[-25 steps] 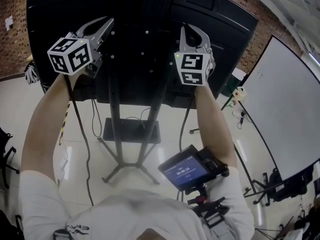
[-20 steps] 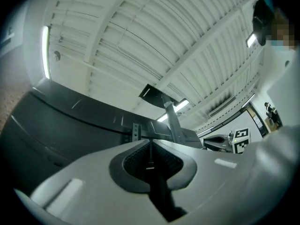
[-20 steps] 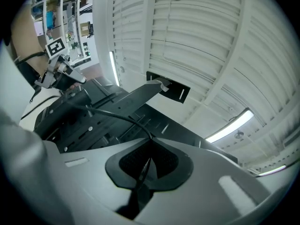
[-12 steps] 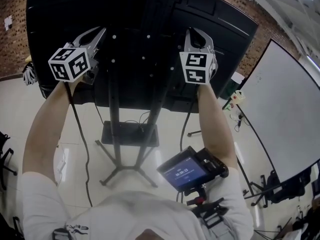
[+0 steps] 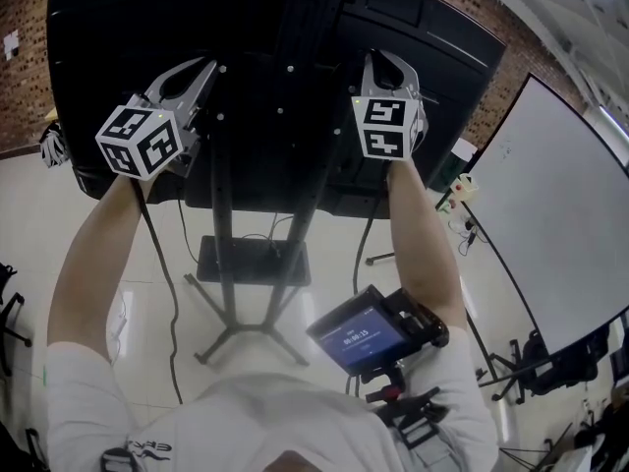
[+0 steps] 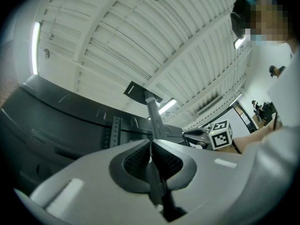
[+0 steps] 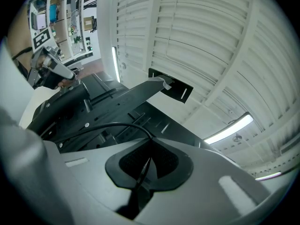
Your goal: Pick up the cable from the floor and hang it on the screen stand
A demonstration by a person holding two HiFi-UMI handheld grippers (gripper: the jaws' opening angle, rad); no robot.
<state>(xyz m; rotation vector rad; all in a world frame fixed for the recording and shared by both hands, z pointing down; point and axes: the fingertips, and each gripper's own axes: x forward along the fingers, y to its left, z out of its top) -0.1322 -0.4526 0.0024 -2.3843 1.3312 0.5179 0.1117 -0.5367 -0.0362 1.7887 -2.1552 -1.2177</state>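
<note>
screen stand (image 5: pixel 225 214) ahead, whiteboard (image 5: pixel 562 214) at right

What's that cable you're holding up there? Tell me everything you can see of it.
The cable is thin, black and looks rubbery. The right gripper and the left gripper each pinch it between shut fingers, high up by the black back of the screen. From the right gripper it bows in a loose arc across that back. Below the left gripper a long length hangs toward the floor.
</note>
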